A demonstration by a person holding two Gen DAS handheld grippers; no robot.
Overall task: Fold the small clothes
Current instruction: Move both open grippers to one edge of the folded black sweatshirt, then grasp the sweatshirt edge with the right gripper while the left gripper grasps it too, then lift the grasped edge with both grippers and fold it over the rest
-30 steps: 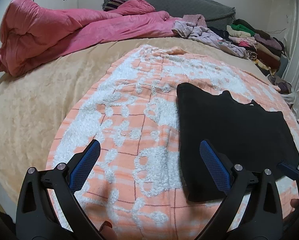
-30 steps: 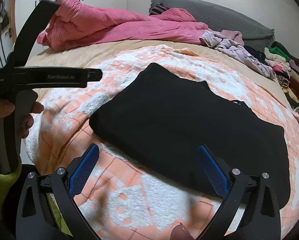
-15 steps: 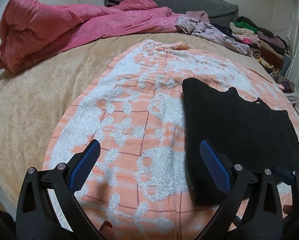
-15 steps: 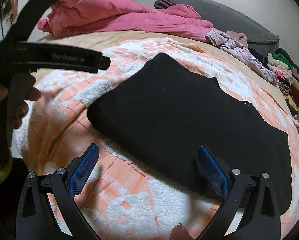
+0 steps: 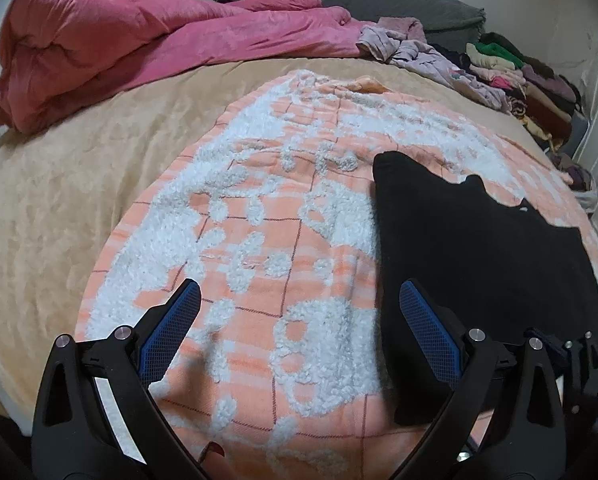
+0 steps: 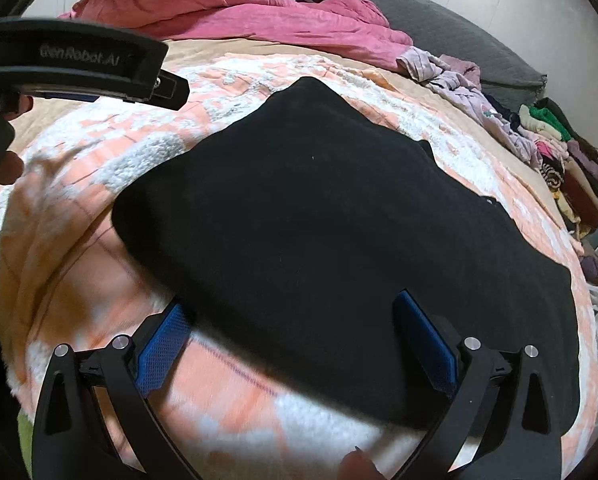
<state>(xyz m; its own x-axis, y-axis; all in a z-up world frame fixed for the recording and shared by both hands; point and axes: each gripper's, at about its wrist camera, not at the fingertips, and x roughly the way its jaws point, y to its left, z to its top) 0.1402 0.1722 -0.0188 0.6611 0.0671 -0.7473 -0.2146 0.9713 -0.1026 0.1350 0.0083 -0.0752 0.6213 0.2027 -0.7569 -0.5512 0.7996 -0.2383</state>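
A black garment (image 5: 483, 248) (image 6: 331, 220) lies flat on the orange and white fleecy blanket (image 5: 267, 248) (image 6: 79, 208) spread over the bed. My left gripper (image 5: 299, 300) hovers open over the blanket just left of the garment's near left edge, its right finger over the black cloth. In the right wrist view my right gripper (image 6: 291, 316) stands open low over the garment's near edge, nothing between its fingers. The left gripper's body (image 6: 83, 64) and the hand holding it show at the far left of that view.
A crumpled pink duvet (image 5: 139, 40) lies at the back left on the beige bedspread (image 5: 51, 200). Loose lilac clothes (image 5: 427, 56) and a stack of folded clothes (image 5: 531, 88) sit at the back right. A grey headboard cushion (image 5: 399, 4) runs behind.
Both grippers have moved forward and lower toward the garment; the right one now reaches its near edge. Both stay open.
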